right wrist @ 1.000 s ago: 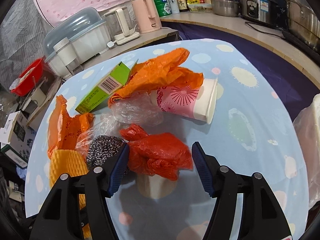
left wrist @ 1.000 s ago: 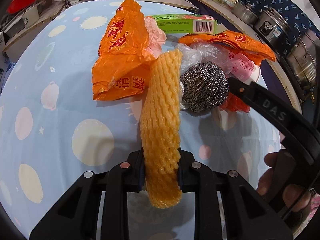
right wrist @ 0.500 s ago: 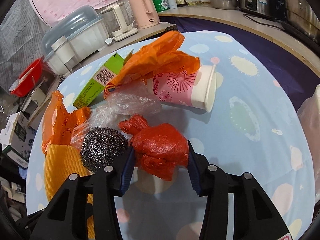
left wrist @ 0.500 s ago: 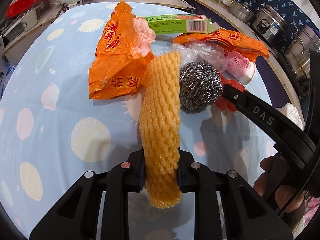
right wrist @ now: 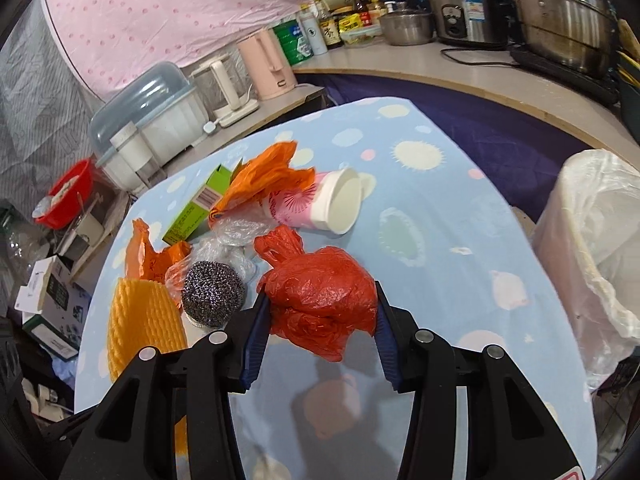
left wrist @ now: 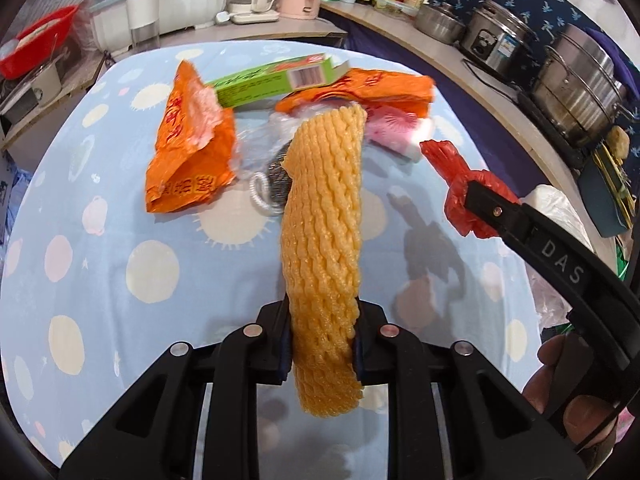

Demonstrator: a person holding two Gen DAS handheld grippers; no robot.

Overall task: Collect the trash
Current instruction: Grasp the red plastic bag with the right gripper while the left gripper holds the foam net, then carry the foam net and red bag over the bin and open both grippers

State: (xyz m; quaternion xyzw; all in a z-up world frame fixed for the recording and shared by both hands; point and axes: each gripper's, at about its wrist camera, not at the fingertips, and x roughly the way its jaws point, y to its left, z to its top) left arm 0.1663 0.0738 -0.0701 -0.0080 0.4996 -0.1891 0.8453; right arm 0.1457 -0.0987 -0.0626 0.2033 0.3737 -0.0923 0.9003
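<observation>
Evidently gathering two pieces together: left tongs clenched on yellow foam net, right tongs gripping red plastic bag, lifted off table, presumably for lined bin.

A long yellow foam-mesh sleeve stands upright, pinched near its lower end, off the pale blue spotted surface. A crumpled red plastic bag is also held clear of it. Still lying in a loose heap: a round steel-wool scourer, two crinkled orange wrappers, a green cardboard box, clear film, and a pink paper cup on its side.
</observation>
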